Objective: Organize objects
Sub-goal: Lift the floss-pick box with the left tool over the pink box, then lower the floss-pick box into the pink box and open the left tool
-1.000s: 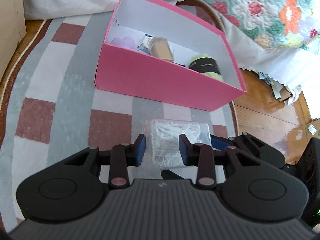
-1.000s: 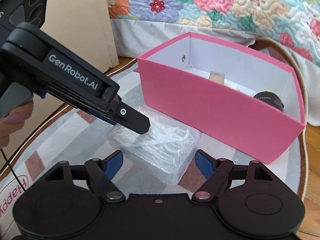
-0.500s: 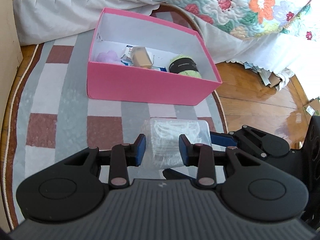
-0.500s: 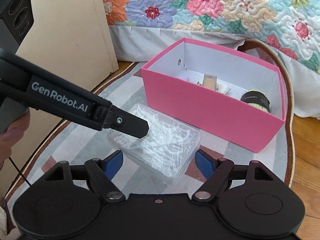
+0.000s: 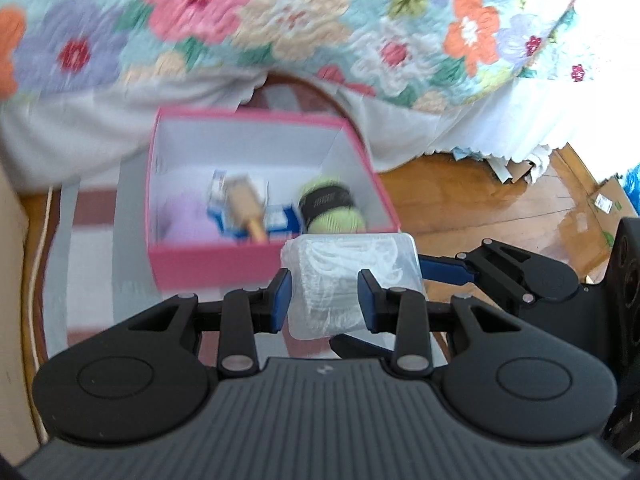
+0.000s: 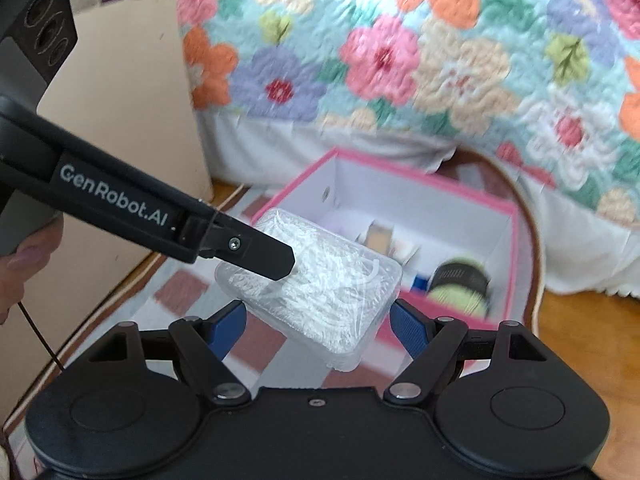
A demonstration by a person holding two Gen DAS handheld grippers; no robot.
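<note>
A clear plastic case of white picks [image 5: 352, 276] hangs in the air, just in front of the pink box [image 5: 224, 264]. My left gripper [image 5: 324, 284] is shut on the case across its thin side. In the right wrist view one black finger [image 6: 264, 256] of it lies on top of the case [image 6: 328, 292]. My right gripper [image 6: 318, 316] is shut on the case across its width, a blue pad against each end. The pink box [image 6: 508, 248] holds green yarn [image 5: 332, 208], purple yarn [image 5: 184, 220], a wooden piece [image 5: 244, 208] and a small blue carton [image 5: 280, 220].
A striped rug [image 5: 88, 264] lies under the pink box, with wooden floor [image 5: 480, 200] to the right. A bed with a floral quilt [image 5: 280, 20] and a white skirt stands behind. A cardboard panel [image 6: 132, 120] stands at the left. Paper scraps [image 5: 516, 164] lie under the bed's edge.
Both grippers have risen together with the clear case, lifting it off the rug. The pink box now sits lower and farther, seen more from above.
</note>
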